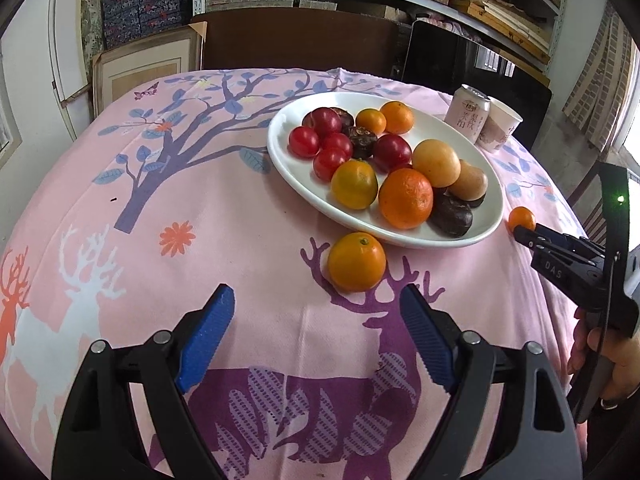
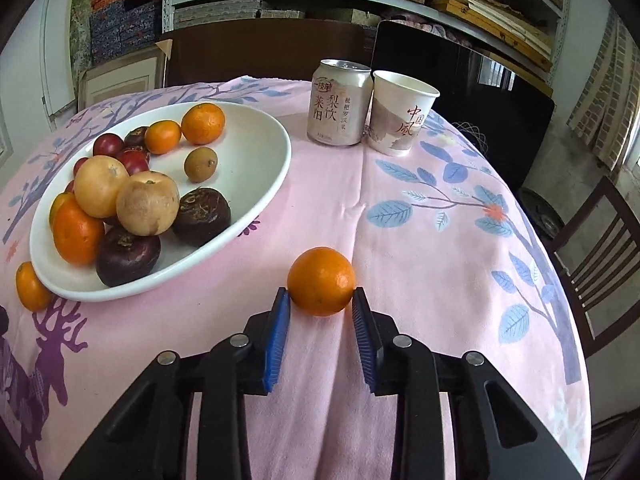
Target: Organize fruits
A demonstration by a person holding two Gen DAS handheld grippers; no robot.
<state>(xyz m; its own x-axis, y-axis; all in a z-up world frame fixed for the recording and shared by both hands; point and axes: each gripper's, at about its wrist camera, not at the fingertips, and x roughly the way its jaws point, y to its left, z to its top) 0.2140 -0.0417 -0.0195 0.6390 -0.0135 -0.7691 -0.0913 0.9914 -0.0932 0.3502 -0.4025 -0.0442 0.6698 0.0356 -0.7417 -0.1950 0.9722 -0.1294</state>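
A white plate (image 1: 288,168) holds oranges, red plums, pale round fruits and dark brown fruits; it also shows in the right wrist view (image 2: 256,184). A loose orange (image 1: 357,262) lies on the cloth by the plate's near rim, just ahead of my open, empty left gripper (image 1: 318,300). A second loose orange (image 2: 321,281) sits between the fingertips of my right gripper (image 2: 321,298), whose blue pads touch or nearly touch its sides. This orange (image 1: 522,219) and the right gripper (image 1: 520,234) show at the right in the left wrist view.
A drink can (image 2: 339,102) and a paper cup (image 2: 402,114) stand beyond the plate. The table carries a pink patterned cloth (image 1: 240,240). A dark wooden chair (image 2: 600,248) stands at the right. Shelves with boxes fill the back wall.
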